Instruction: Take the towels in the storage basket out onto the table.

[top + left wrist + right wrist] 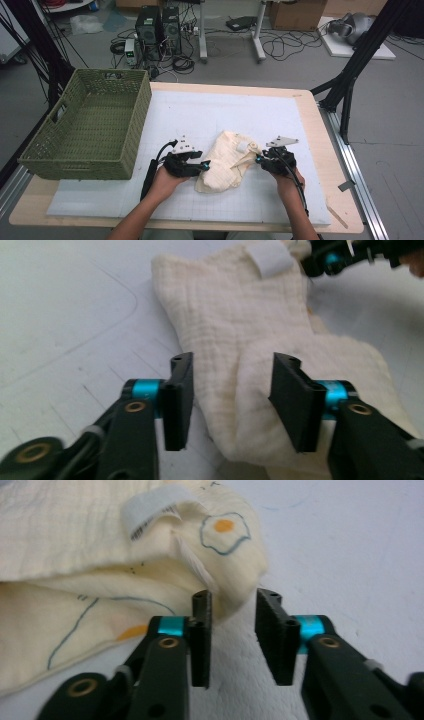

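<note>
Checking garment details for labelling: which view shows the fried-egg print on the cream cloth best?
The right gripper view: the egg print sits sharp and close on the cream cloth, just above the jaws. The high view shows the cloth whole but too small for the print; the left gripper view shows plain fabric and the white tag.

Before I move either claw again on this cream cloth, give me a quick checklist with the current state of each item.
1. Left claw open, jaws either side of a fold of the cream cloth, pads not pressing: ok.
2. Right claw open at the cloth's egg-printed corner, nothing pinched: ok.
3. Cloth flat on the white mat: not ok, it lies crumpled and folded over itself.
4. Green basket beside the cloth, apart from it, hollow ready to receive: ok.
5. White label on the cloth clear of both claws: ok.
6. Cables clear of the cloth: cannot tell.
</note>
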### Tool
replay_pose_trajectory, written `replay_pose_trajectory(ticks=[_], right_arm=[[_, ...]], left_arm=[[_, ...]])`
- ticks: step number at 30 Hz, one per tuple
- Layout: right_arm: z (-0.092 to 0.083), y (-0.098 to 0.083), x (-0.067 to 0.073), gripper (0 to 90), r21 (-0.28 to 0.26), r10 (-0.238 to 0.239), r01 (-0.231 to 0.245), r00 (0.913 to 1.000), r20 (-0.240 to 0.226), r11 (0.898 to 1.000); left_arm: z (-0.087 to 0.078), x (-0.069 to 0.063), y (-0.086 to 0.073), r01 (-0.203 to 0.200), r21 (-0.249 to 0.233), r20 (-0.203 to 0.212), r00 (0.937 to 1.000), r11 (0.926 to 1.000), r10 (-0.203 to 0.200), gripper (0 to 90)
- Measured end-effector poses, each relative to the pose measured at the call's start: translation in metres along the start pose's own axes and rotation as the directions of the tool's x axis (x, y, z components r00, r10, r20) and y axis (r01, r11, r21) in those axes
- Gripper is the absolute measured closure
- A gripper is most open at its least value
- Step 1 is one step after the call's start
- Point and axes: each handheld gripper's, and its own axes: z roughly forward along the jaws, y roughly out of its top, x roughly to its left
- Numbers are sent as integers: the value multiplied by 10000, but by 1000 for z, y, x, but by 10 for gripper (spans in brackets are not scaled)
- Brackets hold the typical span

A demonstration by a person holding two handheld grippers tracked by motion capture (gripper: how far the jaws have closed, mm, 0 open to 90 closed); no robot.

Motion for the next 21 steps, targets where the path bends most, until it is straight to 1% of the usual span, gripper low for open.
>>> replay_pose_trajectory(ticks=[1, 2, 3, 5, 6, 7, 8, 10, 11, 12, 13, 15, 17, 18, 19, 20, 21], right_arm=[[-3, -5, -2, 591, -208, 165, -164, 9998, 62, 9996], [-6, -11, -4, 589, -466, 248, -243, 9996, 103, 9986], [-12, -17, -6, 575, -766, 253, -245, 9996, 95, 9968], [-17, -24, -9, 557, -1017, 251, -241, 9996, 87, 9945], [-20, -27, -10, 540, -1043, 259, -250, 9996, 79, 9942], [-23, -29, -11, 523, -1132, 238, -229, 9997, 64, 9933], [-25, -30, -12, 509, -1220, 267, -255, 9996, 82, 9922], [-31, -33, -13, 471, -1466, 330, -309, 9994, 114, 9887], [-36, -35, -13, 461, -1616, 427, -407, 9990, 90, 9860], [-39, -37, -13, 453, -1745, 420, -405, 9991, 47, 9838], [-41, -39, -13, 446, -1805, 417, -403, 9991, 39, 9828], [-45, -42, -14, 438, -1822, 348, -333, 9994, 52, 9827], [-48, -44, -15, 431, -1876, 456, -447, 9990, 3, 9812], [-48, -46, -16, 430, -1908, 531, -527, 9986, -29, 9802], [-49, -47, -18, 425, -1915, 601, -600, 9982, -50, 9797], [-49, -48, -18, 422, -1884, 693, -695, 9976, -76, 9796], [-49, -48, -19, 419, -1882, 723, -727, 9973, -93, 9794]], left_arm=[[0, 0, 4, 11, -123, 3, 10000, 9999, -11, 458], [0, -1, 10, -31, -331, 36, 10000, 9994, 32, 454], [1, -1, 13, -110, -353, 76, 9999, 9993, 112, 452], [5, -3, 23, -200, -439, 130, 9997, 9988, 206, 448], [8, -5, 29, -318, -431, 118, 9994, 9986, 323, 445], [10, -6, 32, -341, -441, 159, 9993, 9984, 348, 442], [14, -7, 36, -415, -343, 248, 9988, 9985, 424, 437], [25, -12, 44, -395, -209, 596, 9974, 9990, 407, 434], [32, -14, 47, -428, -36, 749, 9963, 9991, 429, 435], [37, -16, 48, -475, 101, 796, 9957, 9988, 466, 430], [47, -19, 51, -502, 270, 815, 9955, 9984, 479, 418], [59, -22, 53, -576, 525, 758, 9957, 9970, 535, 370], [72, -26, 55, -775, 707, 749, 9946, 9945, 722, 309], [81, -28, 55, -939, 1177, 713, 9937, 9886, 859, 300], [87, -29, 55, -935, 1462, 624, 9944, 9848, 852, 304], [91, -30, 54, -1019, 1665, 665, 9935, 9808, 919, 313], [97, -32, 53, -1187, 1995, 689, 9919, 9727, 1069, 315]])
